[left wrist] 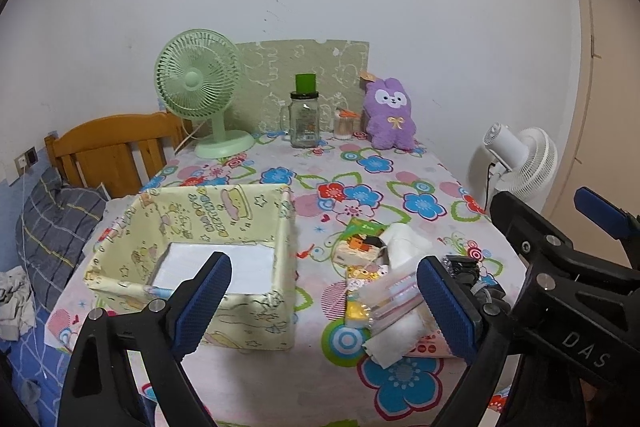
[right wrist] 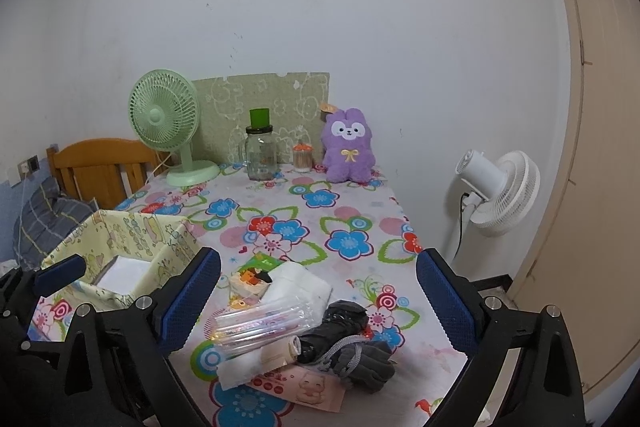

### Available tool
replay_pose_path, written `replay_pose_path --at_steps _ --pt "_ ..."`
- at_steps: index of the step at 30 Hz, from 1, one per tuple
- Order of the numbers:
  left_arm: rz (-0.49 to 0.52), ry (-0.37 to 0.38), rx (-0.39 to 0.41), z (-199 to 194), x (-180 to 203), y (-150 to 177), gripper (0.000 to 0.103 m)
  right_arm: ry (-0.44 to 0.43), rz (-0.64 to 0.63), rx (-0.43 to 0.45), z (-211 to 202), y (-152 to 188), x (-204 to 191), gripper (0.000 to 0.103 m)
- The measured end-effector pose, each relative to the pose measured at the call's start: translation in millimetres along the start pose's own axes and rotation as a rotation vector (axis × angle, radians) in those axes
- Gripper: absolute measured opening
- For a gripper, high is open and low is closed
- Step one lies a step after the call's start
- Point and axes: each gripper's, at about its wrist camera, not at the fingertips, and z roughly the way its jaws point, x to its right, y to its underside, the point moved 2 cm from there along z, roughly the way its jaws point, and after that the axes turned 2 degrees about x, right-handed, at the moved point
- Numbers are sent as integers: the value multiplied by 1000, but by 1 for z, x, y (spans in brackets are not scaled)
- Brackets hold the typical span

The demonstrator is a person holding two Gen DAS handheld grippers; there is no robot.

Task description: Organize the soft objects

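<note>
A pile of soft items lies on the floral table: white tissues [right wrist: 298,285], a tissue pack [left wrist: 356,247], a clear plastic pouch [right wrist: 260,323], a white cloth [left wrist: 394,341] and dark grey gloves [right wrist: 352,347]. A yellow fabric box [left wrist: 208,223] stands left of the pile, with white paper inside; it also shows in the right wrist view [right wrist: 132,247]. My left gripper [left wrist: 324,303] is open and empty above the table's front, between box and pile. My right gripper [right wrist: 318,301] is open and empty, hovering over the pile.
At the back stand a green desk fan [left wrist: 200,95], a glass jar with green lid [left wrist: 304,119], a small swab jar [left wrist: 344,125] and a purple plush rabbit [left wrist: 390,115]. A white floor fan [right wrist: 500,191] stands right of the table. A bed and wooden headboard [left wrist: 112,151] lie left.
</note>
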Motion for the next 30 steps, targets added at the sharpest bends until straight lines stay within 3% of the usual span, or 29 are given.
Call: replay_pose_path --at_steps 30 --pt "82 74 -167 53 48 51 91 -33 30 -191 52 64 23 90"
